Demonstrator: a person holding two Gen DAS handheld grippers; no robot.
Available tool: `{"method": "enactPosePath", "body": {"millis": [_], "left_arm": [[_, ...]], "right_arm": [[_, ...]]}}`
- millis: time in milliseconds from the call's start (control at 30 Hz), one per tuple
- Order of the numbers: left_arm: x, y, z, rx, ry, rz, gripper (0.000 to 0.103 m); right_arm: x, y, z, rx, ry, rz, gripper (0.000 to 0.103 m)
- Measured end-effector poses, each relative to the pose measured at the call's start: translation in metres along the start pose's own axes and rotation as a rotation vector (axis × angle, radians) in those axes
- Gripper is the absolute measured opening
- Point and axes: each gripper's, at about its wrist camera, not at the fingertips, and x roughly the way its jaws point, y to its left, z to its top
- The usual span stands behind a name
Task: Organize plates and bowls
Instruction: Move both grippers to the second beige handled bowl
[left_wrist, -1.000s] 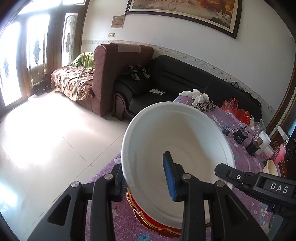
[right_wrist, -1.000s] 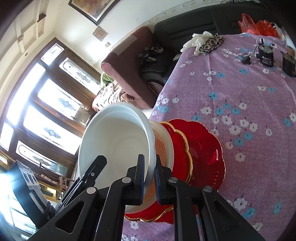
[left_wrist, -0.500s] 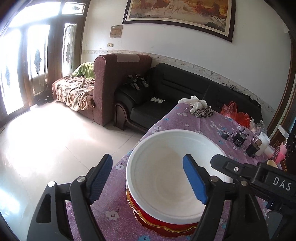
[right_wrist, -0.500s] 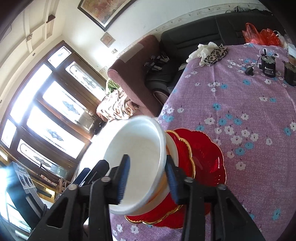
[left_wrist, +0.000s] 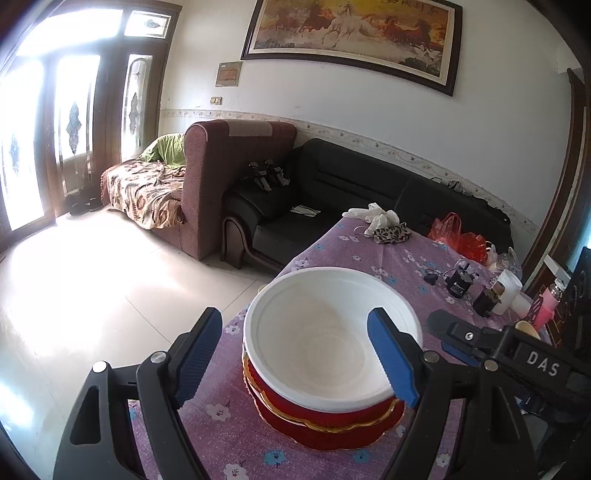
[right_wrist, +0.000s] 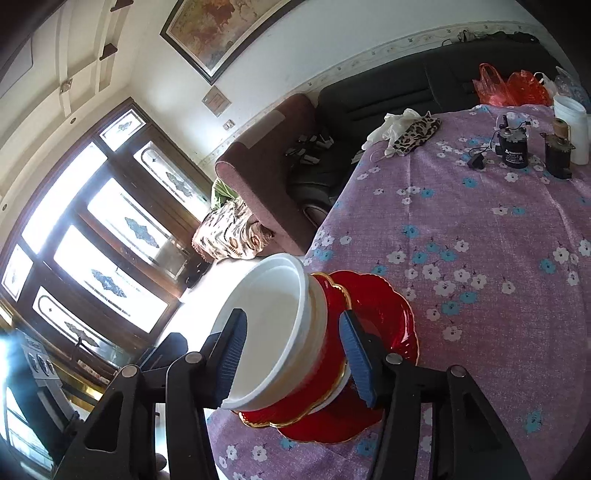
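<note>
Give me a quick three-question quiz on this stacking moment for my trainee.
1. True or false: the white bowl sits on top of the red dishes.
2. Which gripper's pads press on the bowl: (a) the left gripper, (b) the right gripper, (c) neither?
3. Fill in: the stack stands near the tablecloth's edge facing the ____.

Key: 1. True. 2. (c): both sets of jaws are opening, clear of the rim. 3. Sofas.

left tool (left_wrist: 295, 354) and right tool (right_wrist: 293, 354) opening, off white bowl (left_wrist: 325, 332), bowl dropped level onto red plates (right_wrist: 373, 314)
</note>
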Motion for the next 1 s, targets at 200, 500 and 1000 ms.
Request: {"method": "enactPosePath", "body": {"millis": [200,500,1000], "left_arm": [[-0.026,-0.028,-0.009,0.036,-0.02,-0.077,0.087],[-0.021,-0.112,-0.044,0.22,0.148,-0.299,0.087],[0.042,-0.234,-0.037,0.238,0.428,-0.463,0.087]], "right_arm": [[-0.022,-0.027,-0.011,0.035,-0.01,-0.026,0.057],[-0.091,-0.116,-0.015,0.077,-0.078,-0.175,0.058],[-0.234,-0.28,0.032,0.181,-0.288,-0.569,0.057]]}}
